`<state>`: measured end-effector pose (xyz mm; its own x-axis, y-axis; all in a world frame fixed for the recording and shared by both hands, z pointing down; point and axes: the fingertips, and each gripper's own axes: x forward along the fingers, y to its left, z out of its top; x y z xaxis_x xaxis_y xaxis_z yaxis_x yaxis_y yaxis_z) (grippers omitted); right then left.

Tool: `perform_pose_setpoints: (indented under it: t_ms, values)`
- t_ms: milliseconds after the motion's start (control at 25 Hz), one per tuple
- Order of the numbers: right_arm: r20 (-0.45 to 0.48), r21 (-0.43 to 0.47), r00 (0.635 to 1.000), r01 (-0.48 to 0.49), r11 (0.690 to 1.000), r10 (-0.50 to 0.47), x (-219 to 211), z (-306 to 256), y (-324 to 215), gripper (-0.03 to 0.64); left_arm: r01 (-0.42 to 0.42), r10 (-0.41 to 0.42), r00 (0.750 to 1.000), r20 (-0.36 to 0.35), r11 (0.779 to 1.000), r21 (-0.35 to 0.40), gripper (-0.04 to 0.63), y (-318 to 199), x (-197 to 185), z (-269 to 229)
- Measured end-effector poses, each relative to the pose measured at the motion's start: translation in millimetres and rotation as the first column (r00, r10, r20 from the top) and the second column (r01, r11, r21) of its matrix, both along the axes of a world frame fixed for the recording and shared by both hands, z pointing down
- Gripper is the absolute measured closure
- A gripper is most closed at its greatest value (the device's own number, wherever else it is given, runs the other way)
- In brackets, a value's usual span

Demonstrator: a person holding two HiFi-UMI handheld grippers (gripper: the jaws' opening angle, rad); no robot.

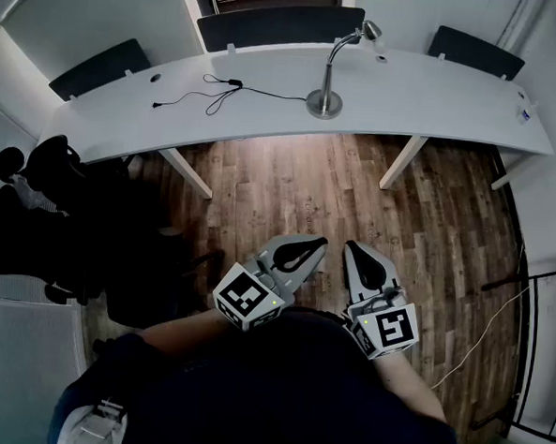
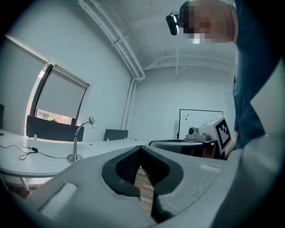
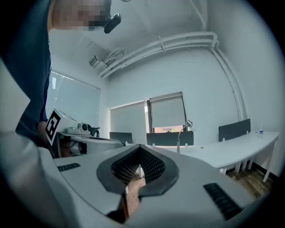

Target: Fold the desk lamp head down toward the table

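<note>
A tiny item (image 1: 525,113) at the surface's (image 1: 436,99) right end cannot be identified; black chairs (image 1: 44,202) run off the left edge.

— What lies between me and the desk?

— Bare wood floor (image 1: 299,185) runs from my left gripper (image 1: 312,245) and right gripper (image 1: 354,251) up to the table (image 1: 435,109). Two slanted table legs (image 1: 189,172) stand under its near edge, one on either side of that lane.

— And on top?

— The desk lamp (image 1: 326,79) stands alone, with open tabletop to its right. On its left a thin black cable (image 1: 215,92) trails across the surface to the base. Dark panels (image 1: 271,24) rise along the far edge behind it. Black chairs (image 1: 53,221) crowd my left, well off the lane.
</note>
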<state>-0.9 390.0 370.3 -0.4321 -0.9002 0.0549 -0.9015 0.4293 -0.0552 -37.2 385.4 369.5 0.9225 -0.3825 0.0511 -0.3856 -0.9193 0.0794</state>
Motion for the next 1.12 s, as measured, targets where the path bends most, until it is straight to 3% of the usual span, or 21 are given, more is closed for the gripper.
perform_pose_setpoints:
  t_ms: [320,760,920,1120]
  values:
    - [0.008,-0.004,1.000,0.022,1.000,-0.022,6.0,7.9,-3.5,0.609,0.019,-0.019,1.000,-0.002,0.999,-0.042,0.591,-3.7,11.2,3.0]
    - [0.039,-0.011,0.998,0.055,0.998,-0.055,45.2,28.2,-19.9,0.607,0.087,-0.087,0.996,0.007,0.994,-0.068,0.591,-22.2,41.5,22.0]
    - [0.035,-0.016,0.998,0.058,0.998,-0.057,57.1,32.5,-47.0,0.607,0.096,-0.095,0.995,0.023,0.992,-0.084,0.591,-50.2,50.0,28.0]
    - [0.009,-0.045,0.999,0.031,0.998,-0.031,61.3,41.5,-115.6,0.607,0.069,-0.070,0.998,-0.011,0.996,-0.058,0.591,-118.8,56.0,35.7]
